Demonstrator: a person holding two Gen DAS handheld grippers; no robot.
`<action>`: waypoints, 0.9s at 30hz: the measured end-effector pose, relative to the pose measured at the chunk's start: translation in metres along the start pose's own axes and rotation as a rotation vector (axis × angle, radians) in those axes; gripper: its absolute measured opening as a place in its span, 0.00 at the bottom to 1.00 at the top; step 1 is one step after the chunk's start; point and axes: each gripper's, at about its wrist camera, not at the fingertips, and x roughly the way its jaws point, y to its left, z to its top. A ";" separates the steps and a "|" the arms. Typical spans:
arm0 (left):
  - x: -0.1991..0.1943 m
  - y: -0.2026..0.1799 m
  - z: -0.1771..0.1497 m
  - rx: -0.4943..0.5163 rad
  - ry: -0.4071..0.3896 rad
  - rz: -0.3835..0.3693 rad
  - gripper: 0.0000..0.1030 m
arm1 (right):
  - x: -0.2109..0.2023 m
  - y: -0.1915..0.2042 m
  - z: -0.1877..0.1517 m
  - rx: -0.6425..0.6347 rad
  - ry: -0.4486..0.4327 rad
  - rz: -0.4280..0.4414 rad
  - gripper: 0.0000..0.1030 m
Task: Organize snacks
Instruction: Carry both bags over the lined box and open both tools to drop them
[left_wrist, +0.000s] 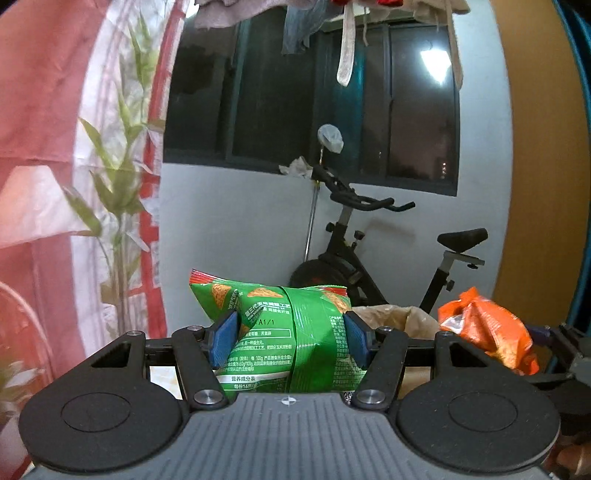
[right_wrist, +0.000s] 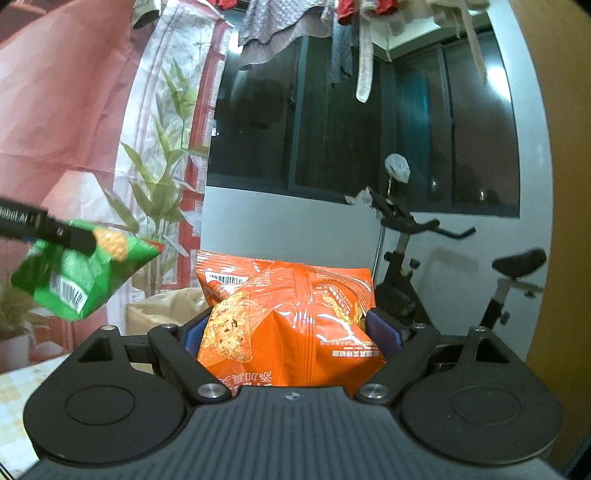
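Left gripper (left_wrist: 291, 341) jaws clenched on one green snack bag (left_wrist: 280, 332), held in the air; right gripper (right_wrist: 291, 334) jaws clenched on one orange snack bag (right_wrist: 291, 325), likewise aloft beside it. Judged mid-task: two bags picked up, neither yet put down; destination unclear, possibly the brown paper bag (left_wrist: 399, 317) beyond; counter (right_wrist: 14, 391) barely visible.

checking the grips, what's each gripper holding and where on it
Left gripper pinches the green bag across its middle; right gripper holds the orange bag by its sides.

An exercise bike (left_wrist: 388, 258) stands below a dark window (left_wrist: 295, 92).
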 end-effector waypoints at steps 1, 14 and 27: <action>0.010 -0.002 0.003 -0.006 0.008 -0.012 0.62 | 0.009 -0.002 0.001 0.001 0.005 0.001 0.84; 0.106 -0.005 0.008 -0.038 0.114 -0.018 0.62 | 0.111 -0.014 0.006 -0.012 0.086 0.030 0.84; 0.116 0.021 -0.004 -0.068 0.205 0.010 0.71 | 0.132 -0.021 -0.006 0.052 0.214 0.005 0.94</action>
